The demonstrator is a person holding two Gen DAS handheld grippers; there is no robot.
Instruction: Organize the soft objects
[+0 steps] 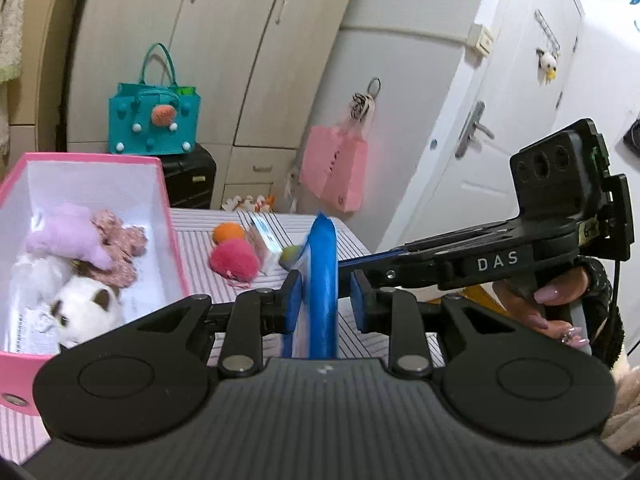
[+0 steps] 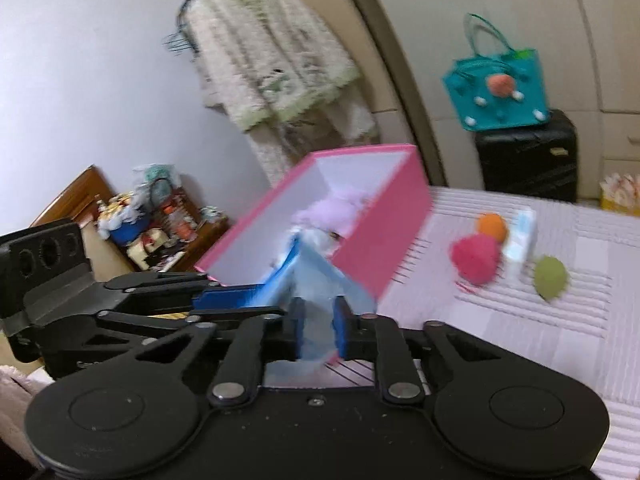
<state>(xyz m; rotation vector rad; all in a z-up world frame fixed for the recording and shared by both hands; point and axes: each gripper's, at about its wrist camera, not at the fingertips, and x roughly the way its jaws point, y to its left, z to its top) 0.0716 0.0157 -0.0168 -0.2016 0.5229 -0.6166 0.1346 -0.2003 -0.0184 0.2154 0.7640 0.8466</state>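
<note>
On the left wrist view, the left gripper [image 1: 325,294] has its jaws pinching a blue-edged, pale soft plastic pouch [image 1: 320,280] that stands up between the blue pads. To the left sits an open pink cardboard box with a white inside [image 1: 160,184], holding a lilac plush toy [image 1: 70,236], a pink flowered fabric piece [image 1: 124,248] and a white and brown plush animal [image 1: 86,306]. Beyond the jaws, on the striped pink and white bed cover [image 1: 192,236], lie an orange pom-pom ball [image 1: 228,233], a fluffy magenta pom-pom [image 1: 236,261], a small tissue packet [image 1: 264,244] and a green ball [image 1: 291,256]. From the right comes the right gripper [image 1: 352,262], held by a hand [image 1: 548,304] with long pink nails. A teal felt handbag [image 1: 154,120] stands far behind on a black suitcase [image 1: 188,178].

In the right wrist view, blurred, the right gripper [image 2: 319,330] has its jaws pressed on another part of the pale blue pouch [image 2: 316,280], which stretches left to the left gripper [image 2: 240,295]. The pink box [image 2: 384,224] stands just beyond; the magenta pom-pom [image 2: 476,258], orange ball [image 2: 492,227], tissue packet [image 2: 520,242] and green ball [image 2: 551,278] lie to its right.
</note>
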